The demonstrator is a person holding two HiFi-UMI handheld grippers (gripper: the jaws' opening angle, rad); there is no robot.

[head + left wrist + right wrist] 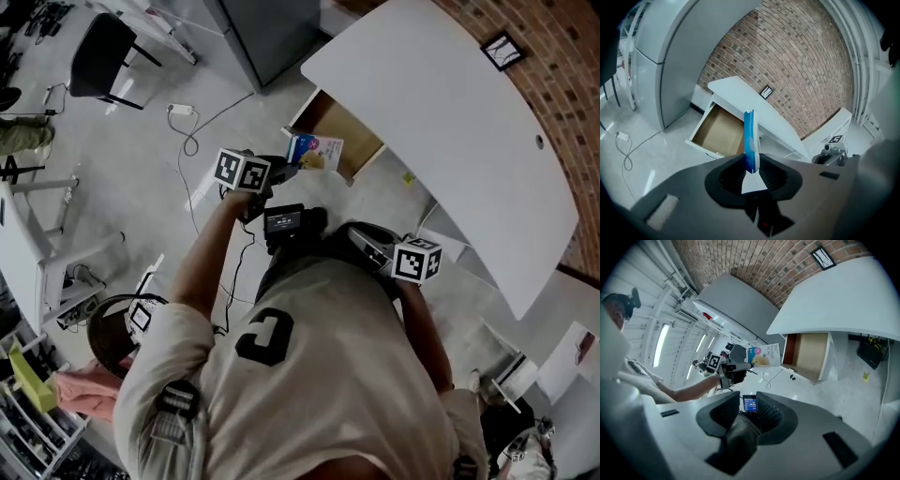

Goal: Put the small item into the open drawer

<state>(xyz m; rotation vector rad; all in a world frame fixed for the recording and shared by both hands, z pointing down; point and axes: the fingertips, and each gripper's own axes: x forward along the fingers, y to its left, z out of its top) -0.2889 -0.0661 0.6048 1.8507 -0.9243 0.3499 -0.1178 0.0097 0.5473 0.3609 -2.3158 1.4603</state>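
The small item is a thin blue and white packet [315, 150]. My left gripper [292, 167] is shut on its lower edge and holds it upright in front of the open drawer [342, 127]. The left gripper view shows the packet [749, 136] edge-on between the pads of that gripper [750, 164], with the empty brown drawer [719, 131] beyond and below. My right gripper [342, 234] hangs back near my chest. In its own view the right gripper [749, 411] has a narrow gap between its jaws with nothing pinched. A small lit screen [750, 404] shows through the gap.
The drawer sits under a white desk [441, 122] against a brick wall [553, 56]. A white adapter and cable [183, 111] lie on the floor to the left. A grey cabinet [272, 33] and a black chair [101, 52] stand further off.
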